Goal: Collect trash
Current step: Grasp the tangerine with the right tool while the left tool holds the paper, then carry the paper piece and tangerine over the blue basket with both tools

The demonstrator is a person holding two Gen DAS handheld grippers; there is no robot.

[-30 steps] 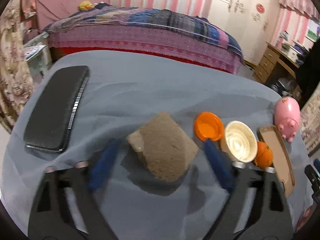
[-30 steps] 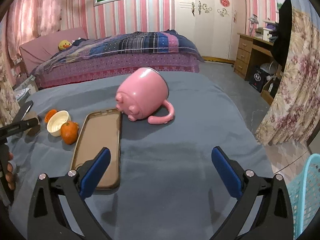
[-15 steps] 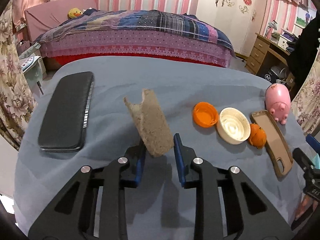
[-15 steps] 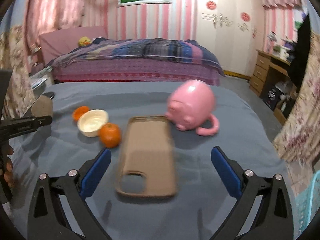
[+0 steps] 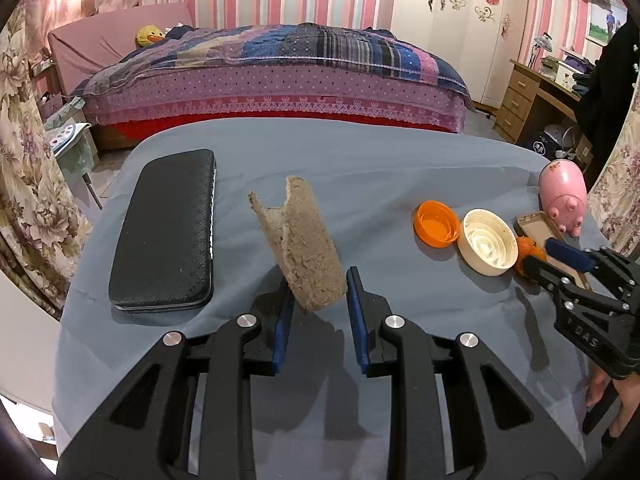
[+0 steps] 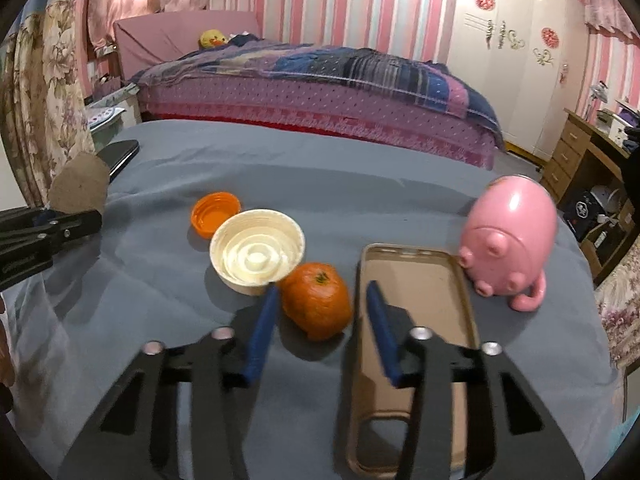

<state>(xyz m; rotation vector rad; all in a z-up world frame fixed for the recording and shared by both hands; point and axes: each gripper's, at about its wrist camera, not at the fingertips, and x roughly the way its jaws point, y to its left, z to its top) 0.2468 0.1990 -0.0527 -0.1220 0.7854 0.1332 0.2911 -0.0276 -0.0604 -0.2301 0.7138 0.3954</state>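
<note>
While the left gripper (image 5: 318, 300) pinched only the lower corner of the brown cardboard scrap (image 5: 300, 248), lifted clear of the grey-covered surface (image 5: 360, 160), the scrap could have pivoted or slipped out. The right gripper (image 6: 320, 312), its jaws just closing around the orange peel (image 6: 318, 304) beside the phone case (image 6: 416, 344), perhaps not yet pressing it, risked nudging the white lid (image 6: 256, 254) or catching the case rim. Both upturned lids, white and orange (image 6: 216, 212), sat empty.

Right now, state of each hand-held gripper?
Left hand-held gripper: shut on the brown sponge piece, lifted off the cloth.
Right hand-held gripper: jaws just closing around the orange, pads not yet touching.
</note>
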